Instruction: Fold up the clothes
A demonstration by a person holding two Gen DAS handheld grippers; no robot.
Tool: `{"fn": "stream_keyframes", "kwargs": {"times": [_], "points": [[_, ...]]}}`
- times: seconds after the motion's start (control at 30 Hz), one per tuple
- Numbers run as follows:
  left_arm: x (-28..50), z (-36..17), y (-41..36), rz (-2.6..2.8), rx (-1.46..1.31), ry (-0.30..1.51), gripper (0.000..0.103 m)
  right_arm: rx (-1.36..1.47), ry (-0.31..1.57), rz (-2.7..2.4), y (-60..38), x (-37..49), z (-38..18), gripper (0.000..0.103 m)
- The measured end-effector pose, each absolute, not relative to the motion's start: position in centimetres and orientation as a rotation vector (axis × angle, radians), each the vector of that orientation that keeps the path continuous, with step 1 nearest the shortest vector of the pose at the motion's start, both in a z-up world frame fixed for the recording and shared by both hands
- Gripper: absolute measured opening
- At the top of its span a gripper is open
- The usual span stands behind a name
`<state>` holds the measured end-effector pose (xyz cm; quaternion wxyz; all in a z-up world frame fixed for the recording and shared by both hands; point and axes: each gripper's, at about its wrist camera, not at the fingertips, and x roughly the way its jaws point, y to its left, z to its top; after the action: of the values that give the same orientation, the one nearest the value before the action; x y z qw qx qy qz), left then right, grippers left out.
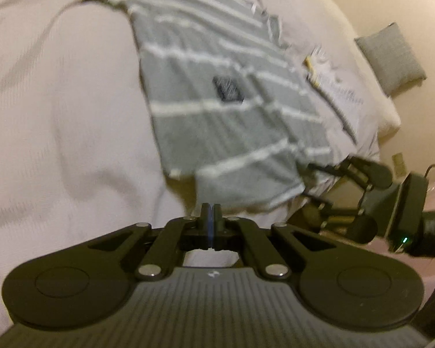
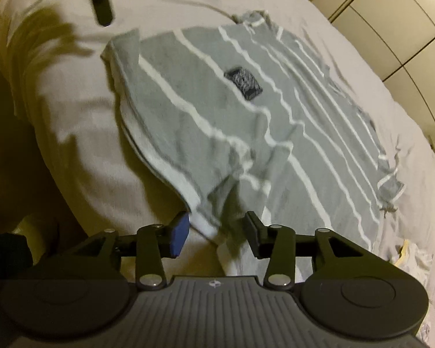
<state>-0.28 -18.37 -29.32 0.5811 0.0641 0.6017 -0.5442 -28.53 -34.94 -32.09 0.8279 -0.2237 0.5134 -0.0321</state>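
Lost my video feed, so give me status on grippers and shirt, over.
Left gripper shut, empty. Right gripper open at the near hem of the grey striped shirt, spread on the bed. Nothing in the way.

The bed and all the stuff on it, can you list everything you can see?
grey T-shirt with white stripes and a dark chest patch: one, grey and white, spread flat on the bed, hem toward the grippers.
white bed cover: one, off-white, under the shirt.
white garment with yellow trim: one, white, on the bed beside the shirt.
grey cushion: one, grey, past the bed's far edge.
pale cupboard doors: several, cream, behind the bed.
left gripper: one, black, jaws closed, just short of the shirt's hem.
right gripper: one, black with a blue pad, jaws open around the hem corner.
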Motion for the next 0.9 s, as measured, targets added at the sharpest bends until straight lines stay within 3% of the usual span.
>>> {"fn": "stream_keyframes", "kwargs": {"times": [0.1,0.2,0.23,0.47,0.53,0.6,0.8,0.87,0.9], "points": [[-0.6,-30.6,-17.9,-1.226,0.179,1.399,0.002,-0.471,1.106,-0.087,-35.6,-29.5,-32.2,0.050],[-0.4,-31.3,-17.6,-1.194,0.163,1.357,0.024,-0.453,1.119,-0.111,-36.4,-30.4,-32.1,0.051],[-0.2,-31.5,-17.8,-1.206,0.129,1.360,0.026,-0.448,1.124,-0.119,-36.6,-30.7,-32.0,0.051],[-0.3,-32.1,-20.6,-1.318,0.088,1.391,0.028,-0.478,1.156,-0.137,-37.3,-31.9,-32.6,0.058],[-0.4,-31.8,-20.7,-1.343,0.082,1.403,0.021,-0.495,1.161,-0.154,-37.7,-31.9,-32.9,0.059],[-0.7,-31.6,-20.5,-1.359,0.092,1.434,0.000,-0.497,1.166,-0.165,-38.3,-31.7,-33.2,0.059],[-0.9,-30.6,-17.5,-1.336,0.163,1.490,0.000,-0.650,1.151,-0.094,-37.8,-31.6,-35.4,0.062],[-0.3,-30.7,-16.2,-1.291,0.157,1.501,0.000,-0.701,1.155,-0.067,-38.1,-31.6,-36.4,0.057],[0.0,-30.8,-16.0,-1.272,0.148,1.504,0.000,-0.704,1.160,-0.069,-38.5,-31.6,-36.5,0.045]]}}
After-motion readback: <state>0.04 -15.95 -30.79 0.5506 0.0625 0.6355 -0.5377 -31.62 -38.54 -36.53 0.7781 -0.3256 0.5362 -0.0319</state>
